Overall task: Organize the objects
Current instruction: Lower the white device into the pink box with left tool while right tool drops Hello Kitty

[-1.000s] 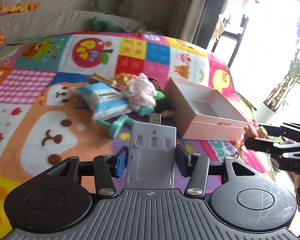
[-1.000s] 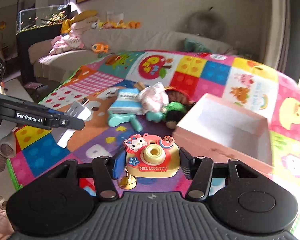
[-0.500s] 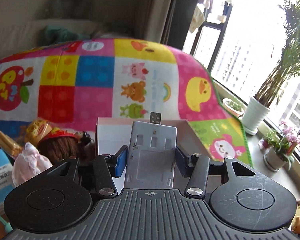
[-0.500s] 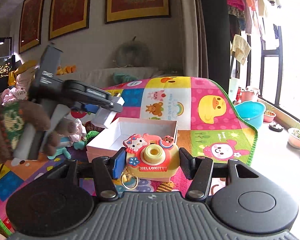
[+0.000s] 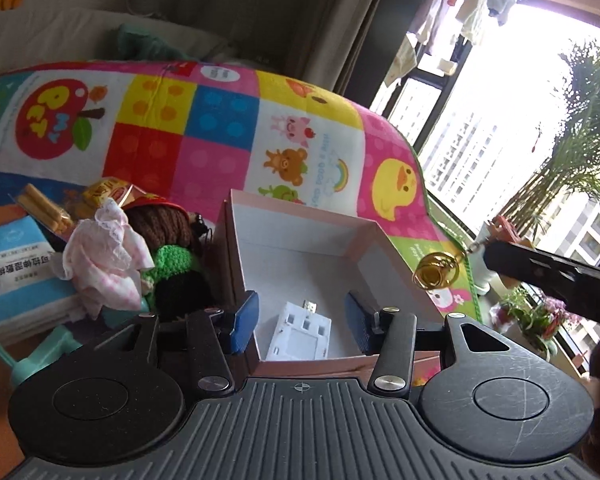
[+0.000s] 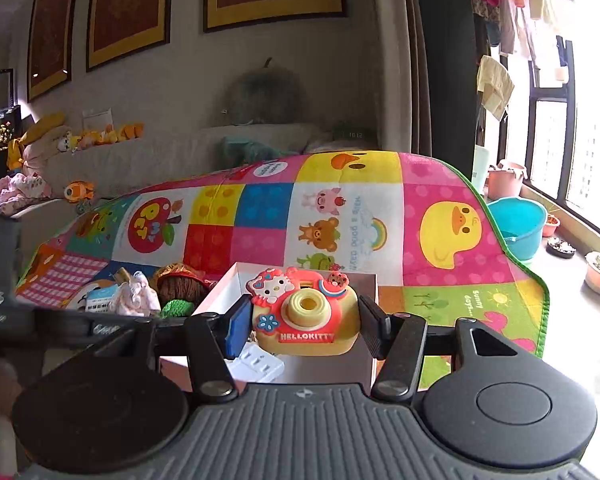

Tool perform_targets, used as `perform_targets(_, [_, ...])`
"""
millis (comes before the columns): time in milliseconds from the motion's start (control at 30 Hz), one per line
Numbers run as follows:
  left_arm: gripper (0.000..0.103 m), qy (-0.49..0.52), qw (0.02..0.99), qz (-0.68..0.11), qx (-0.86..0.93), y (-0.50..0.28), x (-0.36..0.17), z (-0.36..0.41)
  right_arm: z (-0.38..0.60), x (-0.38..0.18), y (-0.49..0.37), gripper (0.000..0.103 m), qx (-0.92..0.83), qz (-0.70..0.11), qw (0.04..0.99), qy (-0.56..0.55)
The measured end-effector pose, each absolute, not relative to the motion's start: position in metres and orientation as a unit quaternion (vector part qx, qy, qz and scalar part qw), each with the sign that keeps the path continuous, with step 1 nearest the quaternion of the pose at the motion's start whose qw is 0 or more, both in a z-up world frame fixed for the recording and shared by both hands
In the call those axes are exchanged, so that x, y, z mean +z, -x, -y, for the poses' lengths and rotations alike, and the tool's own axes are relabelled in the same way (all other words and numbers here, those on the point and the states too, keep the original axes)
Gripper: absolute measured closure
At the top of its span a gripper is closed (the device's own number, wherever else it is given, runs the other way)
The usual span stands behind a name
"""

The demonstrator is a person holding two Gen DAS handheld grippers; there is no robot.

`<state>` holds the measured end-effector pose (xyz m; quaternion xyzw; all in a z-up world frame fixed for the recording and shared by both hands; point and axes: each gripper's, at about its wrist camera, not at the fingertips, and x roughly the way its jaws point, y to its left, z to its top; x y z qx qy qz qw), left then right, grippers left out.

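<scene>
Hello Kitty toy camera [image 6: 306, 316], yellow with a red face plate, sits clamped between the blue pads of the right hand-held gripper [image 6: 304, 326], held in the air just above the near part of the pink box [image 6: 220, 292]. Its lens points back toward the wrist camera, its top is up, and its long axis runs crosswise, from one pad to the other. A gold keyring [image 5: 436, 270] dangles from it in the left wrist view, over the box's right wall.

White USB adapter [image 5: 300, 338] already lies flat on the box floor, its plug end [image 5: 309, 305] pointing away toward the far wall, its long axis running roughly front to back and a little tilted. The left hand-held gripper [image 5: 300, 320] hangs over it with jaws spread apart and nothing between them, so that drop looks finished.

The step in hand, as I judge it, is placing the camera. The next move calls for lowering it into the free space beside the adapter, then opening the pads; the keyring should clear the wall first.

Outside the box, just to its left on the patchwork play mat [image 5: 220, 120], lie a brown-haired doll [image 5: 168, 232], a pink cloth [image 5: 108, 256] and a blue packet [image 5: 20, 264].
</scene>
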<state>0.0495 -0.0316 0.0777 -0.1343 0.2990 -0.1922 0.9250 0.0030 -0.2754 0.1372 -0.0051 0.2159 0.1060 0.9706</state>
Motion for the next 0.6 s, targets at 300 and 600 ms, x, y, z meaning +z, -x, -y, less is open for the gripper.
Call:
perform_targets(300, [0.050, 0.162, 0.929, -0.299, -0.146, -0.032, 0.062, -0.039, 0.245, 0.127, -0.076, 0.043, 0.057, -0.270, 0.961, -0.002])
perform_targets(600, [0.050, 0.204, 0.921, -0.317, -0.098, -0.031, 0.034, -0.088, 0.203, 0.075, -0.035, 0.018, 0.084, -0.294, 0.950, 0.058])
